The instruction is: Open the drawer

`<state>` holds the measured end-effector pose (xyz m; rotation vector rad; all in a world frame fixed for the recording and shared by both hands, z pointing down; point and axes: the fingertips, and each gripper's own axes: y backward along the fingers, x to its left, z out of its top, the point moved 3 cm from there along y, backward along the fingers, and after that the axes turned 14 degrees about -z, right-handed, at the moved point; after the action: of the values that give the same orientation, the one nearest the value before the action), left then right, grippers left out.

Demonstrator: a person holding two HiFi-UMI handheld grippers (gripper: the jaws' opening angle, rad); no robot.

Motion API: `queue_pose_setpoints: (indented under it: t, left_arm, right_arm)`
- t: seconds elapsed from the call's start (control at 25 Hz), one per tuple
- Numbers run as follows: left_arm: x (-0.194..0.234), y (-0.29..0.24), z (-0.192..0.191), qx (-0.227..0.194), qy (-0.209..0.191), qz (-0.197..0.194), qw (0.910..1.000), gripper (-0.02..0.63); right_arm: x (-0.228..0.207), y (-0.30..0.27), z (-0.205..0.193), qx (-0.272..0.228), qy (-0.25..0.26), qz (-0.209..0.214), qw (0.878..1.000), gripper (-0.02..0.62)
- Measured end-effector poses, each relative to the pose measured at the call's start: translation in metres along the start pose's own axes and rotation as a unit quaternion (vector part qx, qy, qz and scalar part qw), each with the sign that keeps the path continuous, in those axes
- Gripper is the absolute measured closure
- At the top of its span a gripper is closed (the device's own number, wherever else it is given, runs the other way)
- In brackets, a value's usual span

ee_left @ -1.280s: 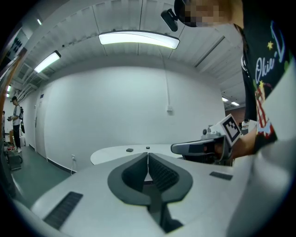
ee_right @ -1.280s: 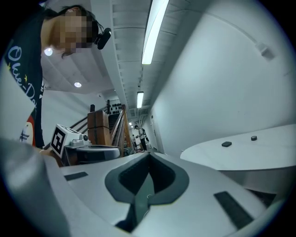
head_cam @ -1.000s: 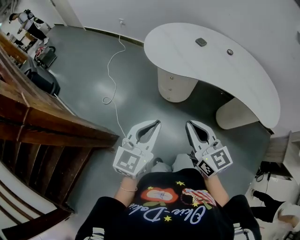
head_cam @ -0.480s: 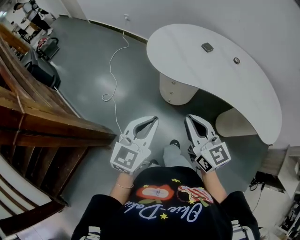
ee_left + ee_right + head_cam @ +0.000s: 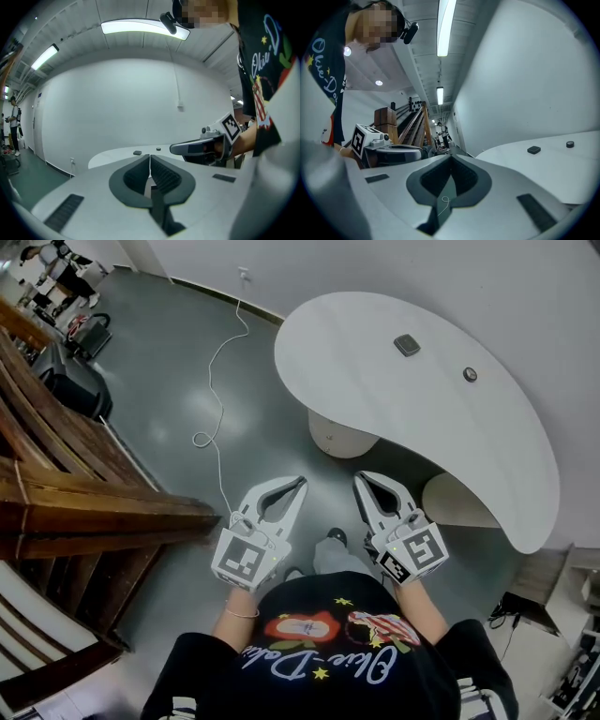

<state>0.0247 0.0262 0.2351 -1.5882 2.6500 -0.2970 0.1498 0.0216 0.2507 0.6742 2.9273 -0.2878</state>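
Two grippers, left gripper and right gripper, jaws together and empty, face the desk; no drawer shows in any view. Risks: shut jaws would bump the drawer, not grip it; the floor cable could trip the person.

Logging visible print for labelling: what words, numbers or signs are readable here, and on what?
"Olive-D..." in script on the person's black shirt; rest unclear.
Cube markers on left gripper and right gripper: black-and-white patterns, no letters.
Nothing else readable.
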Motion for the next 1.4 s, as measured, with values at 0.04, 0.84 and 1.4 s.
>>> queue_pose_setpoints:
  t: [0.04,0.84,1.4]
  left_arm:
    - [0.002,-0.006,-0.002,-0.001,0.003,0.000,1.0000,0.601]
    - [0.055,-0.067,-0.079,0.023,0.035,0.032,0.9986,0.600]
    - [0.135,-0.110,-0.201,0.042,0.062,0.016,0.9971,0.600]
  right_arm:
    - [-0.005,-0.003,-0.002,0.003,-0.002,0.003,1.000,0.600]
    - [-0.061,-0.055,-0.056,0.042,-0.025,0.018,0.999,0.600]
    - [-0.060,-0.130,-0.147,0.101,-0.031,-0.010,0.994,0.600]
